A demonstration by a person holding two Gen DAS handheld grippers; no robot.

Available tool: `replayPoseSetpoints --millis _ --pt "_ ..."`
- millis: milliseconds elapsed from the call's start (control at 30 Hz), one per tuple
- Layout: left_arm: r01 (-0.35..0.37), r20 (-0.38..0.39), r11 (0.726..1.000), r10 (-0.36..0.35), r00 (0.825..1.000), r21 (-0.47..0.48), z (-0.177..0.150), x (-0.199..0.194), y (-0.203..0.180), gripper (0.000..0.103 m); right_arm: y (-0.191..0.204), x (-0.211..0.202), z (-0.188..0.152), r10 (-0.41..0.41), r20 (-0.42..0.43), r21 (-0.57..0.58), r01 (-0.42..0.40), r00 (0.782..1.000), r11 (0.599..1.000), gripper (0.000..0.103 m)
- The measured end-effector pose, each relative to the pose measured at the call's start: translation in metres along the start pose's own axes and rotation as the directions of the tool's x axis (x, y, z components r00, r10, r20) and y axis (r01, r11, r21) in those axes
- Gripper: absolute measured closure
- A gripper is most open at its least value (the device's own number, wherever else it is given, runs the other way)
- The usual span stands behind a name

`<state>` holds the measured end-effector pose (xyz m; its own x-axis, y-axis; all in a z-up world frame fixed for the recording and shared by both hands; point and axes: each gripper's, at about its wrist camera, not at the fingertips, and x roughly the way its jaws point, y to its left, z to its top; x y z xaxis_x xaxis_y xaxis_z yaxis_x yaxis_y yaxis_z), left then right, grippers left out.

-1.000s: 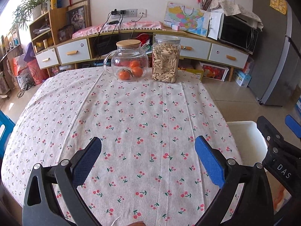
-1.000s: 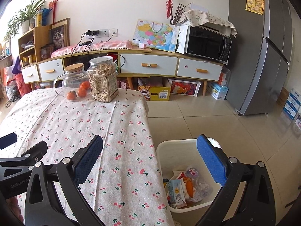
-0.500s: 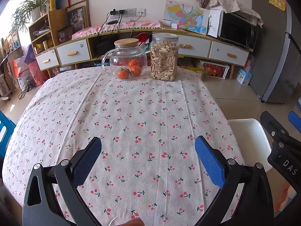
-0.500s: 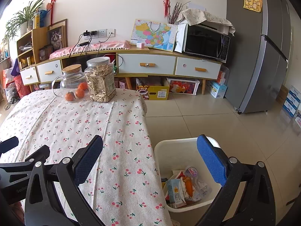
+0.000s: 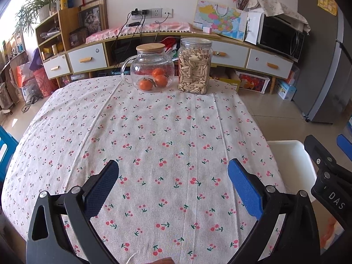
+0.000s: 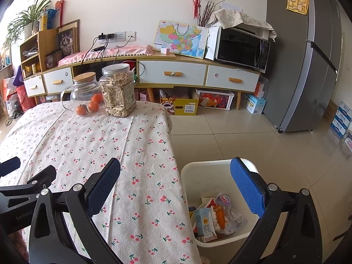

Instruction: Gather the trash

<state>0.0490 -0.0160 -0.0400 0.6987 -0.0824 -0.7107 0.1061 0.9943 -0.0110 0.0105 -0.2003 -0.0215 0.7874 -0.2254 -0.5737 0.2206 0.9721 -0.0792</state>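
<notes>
Both views have pulled back slightly, each hand-held gripper, left (image 5: 173, 183) and right (image 6: 176, 183), spread and empty since the wrappers (image 6: 216, 216) lie in the bin (image 6: 191, 171) beside the surface (image 5: 154, 132).

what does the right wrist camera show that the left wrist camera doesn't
Only the right wrist view looks into the white bin: a carton and wrappers lie inside. Only the left wrist view shows the table's left side and something blue beyond it. Both show the glass teapot, the seed jar, and both open, empty grippers: left gripper, right gripper.
</notes>
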Motion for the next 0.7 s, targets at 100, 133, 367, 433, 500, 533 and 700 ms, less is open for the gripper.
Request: replayPoseSetpoints --millis 100,133,367,433,500,533,700 --pt "0.002 -0.001 1.0 -0.002 1.0 -0.003 0.0001 0.0002 0.0008 0.006 0.0007 0.0005 -0.0002 -0.001 -0.002 -0.001 0.001 1.0 1.0 0.007" --pt "0.003 -0.002 1.0 -0.003 1.0 -0.004 0.0002 0.0002 0.001 0.006 0.0006 0.0006 -0.0005 -0.001 -0.003 -0.001 0.001 1.0 1.0 0.007" --pt "0.0 -0.005 1.0 0.0 1.0 -0.011 -0.0004 0.0003 0.002 0.006 0.0009 0.0004 0.0001 -0.002 -0.001 -0.001 0.002 1.0 1.0 0.007" --pt "-0.002 -0.009 1.0 0.002 1.0 -0.011 -0.0002 0.001 0.0023 0.006 0.001 0.001 -0.0004 -0.001 -0.005 -0.002 0.001 1.0 1.0 0.007" --pt "-0.005 -0.011 1.0 0.005 1.0 -0.01 -0.0004 0.0021 0.0018 0.006 0.0009 0.0019 -0.0021 0.0 -0.007 -0.002 0.0 1.0 1.0 0.007" --pt "-0.006 -0.012 1.0 0.006 1.0 -0.009 -0.0009 0.0022 0.0015 0.006 0.0013 0.0026 -0.0027 0.0 -0.007 -0.003 0.0 1.0 1.0 0.007" --pt "-0.002 -0.009 1.0 0.002 1.0 -0.008 -0.001 0.0021 0.001 0.007 0.0013 0.0026 -0.0028 0.0 -0.009 -0.005 0.0 1.0 1.0 0.007"
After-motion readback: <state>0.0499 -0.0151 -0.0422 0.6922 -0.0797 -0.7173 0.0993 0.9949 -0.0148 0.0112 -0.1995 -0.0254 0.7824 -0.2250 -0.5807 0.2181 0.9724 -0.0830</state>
